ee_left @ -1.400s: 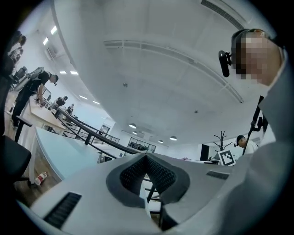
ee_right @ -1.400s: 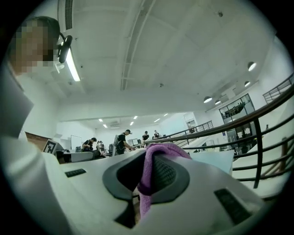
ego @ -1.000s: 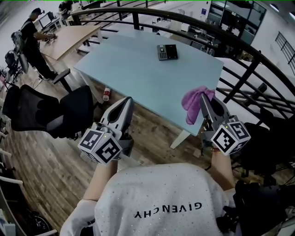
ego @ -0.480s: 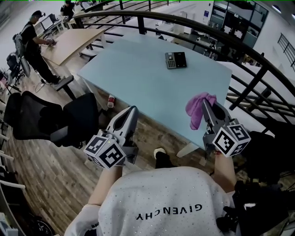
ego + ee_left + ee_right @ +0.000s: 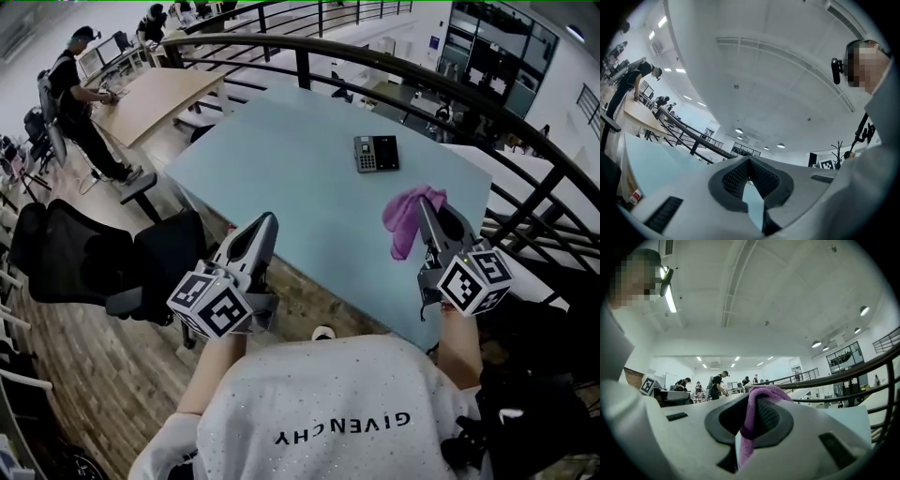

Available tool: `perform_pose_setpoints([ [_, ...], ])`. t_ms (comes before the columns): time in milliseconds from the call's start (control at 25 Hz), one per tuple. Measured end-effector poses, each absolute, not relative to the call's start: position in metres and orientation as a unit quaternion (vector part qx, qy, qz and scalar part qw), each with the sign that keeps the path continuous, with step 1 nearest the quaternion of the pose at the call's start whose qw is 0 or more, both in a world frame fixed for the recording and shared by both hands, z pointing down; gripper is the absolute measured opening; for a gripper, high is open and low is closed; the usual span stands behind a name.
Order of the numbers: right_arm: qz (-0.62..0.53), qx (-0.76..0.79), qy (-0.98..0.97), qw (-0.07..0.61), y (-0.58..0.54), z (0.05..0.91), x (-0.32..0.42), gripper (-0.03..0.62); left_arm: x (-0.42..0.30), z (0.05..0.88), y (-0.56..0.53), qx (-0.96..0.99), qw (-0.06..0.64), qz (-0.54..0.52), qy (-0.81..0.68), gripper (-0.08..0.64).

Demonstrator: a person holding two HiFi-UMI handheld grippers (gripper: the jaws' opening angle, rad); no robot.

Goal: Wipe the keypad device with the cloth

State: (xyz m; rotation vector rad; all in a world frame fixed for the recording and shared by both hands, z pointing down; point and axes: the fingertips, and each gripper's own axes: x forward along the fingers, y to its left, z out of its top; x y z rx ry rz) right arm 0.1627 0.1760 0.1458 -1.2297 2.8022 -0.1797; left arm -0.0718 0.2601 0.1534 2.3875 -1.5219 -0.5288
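Facing a pale blue table [image 5: 281, 173]. Holding the left gripper [image 5: 266, 223] closed on nothing. Pinching the purple cloth [image 5: 406, 217] tight in the right gripper [image 5: 427, 204], over the near right edge. Nowhere near the keypad device [image 5: 376, 153] yet, flat on the table's far right. Judging by that: no wiping done, all left.

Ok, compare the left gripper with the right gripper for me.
The right gripper clamps the purple cloth in its fingers; the left gripper has its fingers together on nothing. In the head view the right gripper sits nearer the keypad device than the left gripper does. Both point forward at the table.
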Motion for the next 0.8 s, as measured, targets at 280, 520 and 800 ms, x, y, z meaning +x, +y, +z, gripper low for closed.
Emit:
perform_pose_setpoints([
  [280, -0.066, -0.418, 0.906, 0.025, 0.090, 0.129, 0.161, 0.026, -0.078, 0.143, 0.162, 0.830, 0.158, -0.174, -0.506, 0.005],
  [520, -0.102, -0.444, 0.890, 0.014, 0.024, 0.186, 0.151, 0.026, -0.094, 0.198, 0.087, 0.836, 0.180, -0.143, -0.498, 0.005],
  [800, -0.160, -0.469, 0.868, 0.013, -0.032, 0.234, 0.170, 0.026, -0.083, 0.231, 0.021, 0.840, 0.196, -0.111, -0.495, 0.005],
])
